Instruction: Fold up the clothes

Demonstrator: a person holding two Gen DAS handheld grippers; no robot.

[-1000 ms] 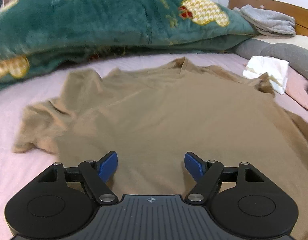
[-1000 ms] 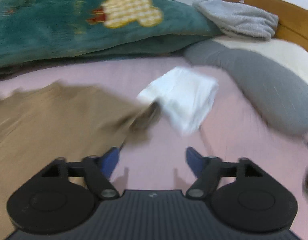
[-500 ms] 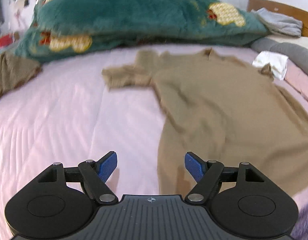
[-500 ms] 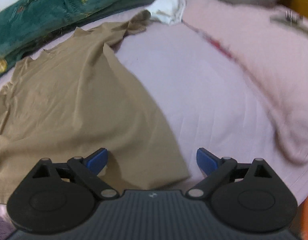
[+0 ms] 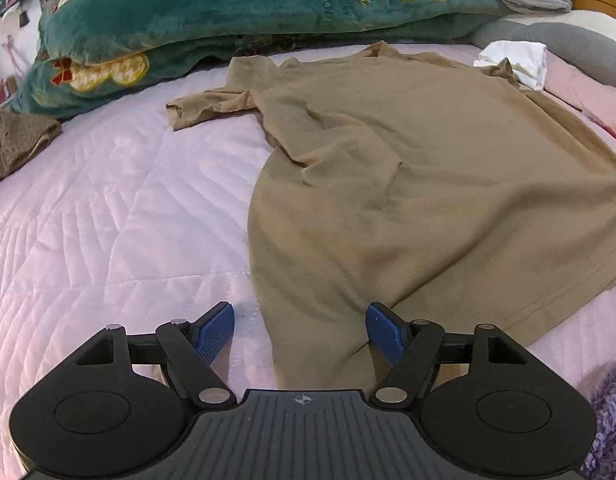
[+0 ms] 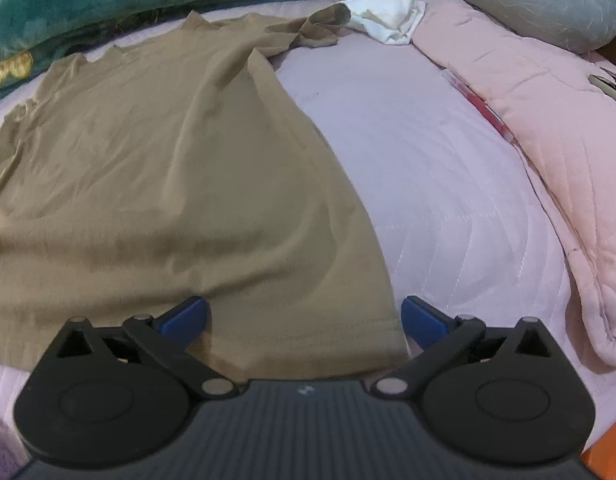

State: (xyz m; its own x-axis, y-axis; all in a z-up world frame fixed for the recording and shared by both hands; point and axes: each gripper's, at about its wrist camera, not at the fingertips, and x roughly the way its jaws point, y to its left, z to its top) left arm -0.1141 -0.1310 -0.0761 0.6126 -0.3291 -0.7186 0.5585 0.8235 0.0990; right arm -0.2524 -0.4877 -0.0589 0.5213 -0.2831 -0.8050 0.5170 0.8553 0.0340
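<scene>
A tan T-shirt [image 5: 408, 184] lies spread out on a pale pink quilted bedspread [image 5: 120, 208], its neck toward a big green blanket [image 5: 212, 8] at the far side and its bottom hem toward the cameras. One sleeve [image 5: 208, 106] sticks out to the left, a bit crumpled. The other sleeve [image 6: 320, 26] is bunched up and touches a white cloth [image 6: 388, 12]. No box or basket shows in either view. The left gripper [image 5: 300, 328] is wide open and holds nothing — its blue fingers [image 5: 214, 330] sit on either side of the shirt's lower left corner. The right gripper [image 6: 304, 318] is wide open too and holds nothing — the shirt's lower right corner and hem lie between its blue fingers [image 6: 184, 314]. You cannot tell if the fingers touch the cloth. A pink quilt [image 6: 556, 120] lies to the right, with a gray pillow [image 6: 528, 0] behind it.
</scene>
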